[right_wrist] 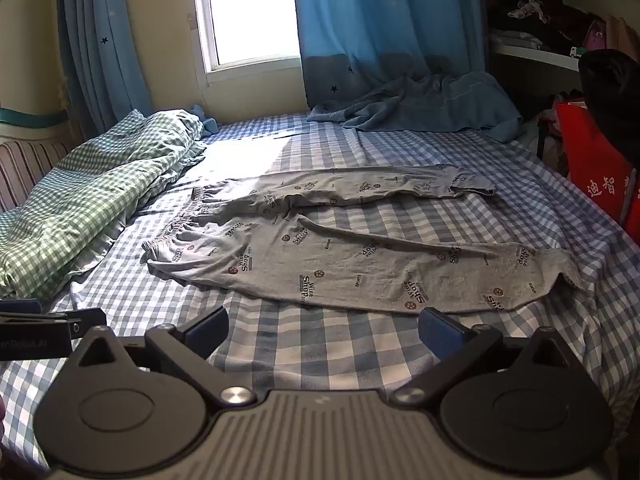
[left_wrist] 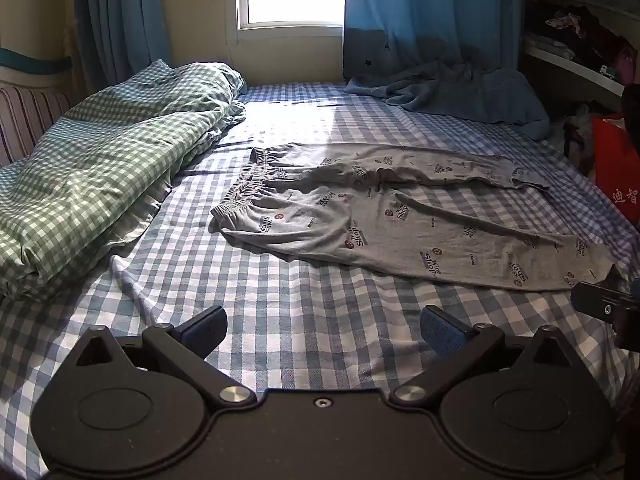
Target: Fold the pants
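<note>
Both tools hover low over the checked bed, nothing grasped: the left gripper [left_wrist: 322, 330] is spread wide, the right gripper [right_wrist: 322, 330] equally released. The grey pants [left_wrist: 380, 216] lie flat mid-frame in both views, ahead of the tongs and apart from them, long axis running left to right, waistband [right_wrist: 176, 228] at left, 2 legs splayed toward the right. In the right wrist view the near leg's hem sits at right centre, just beyond the right fingertips, so I judge that hand nearer. Printed across the fabric: "Wine Shop" and "SPORTS". A red bag [right_wrist: 600, 184] at far right shows "迪智".
</note>
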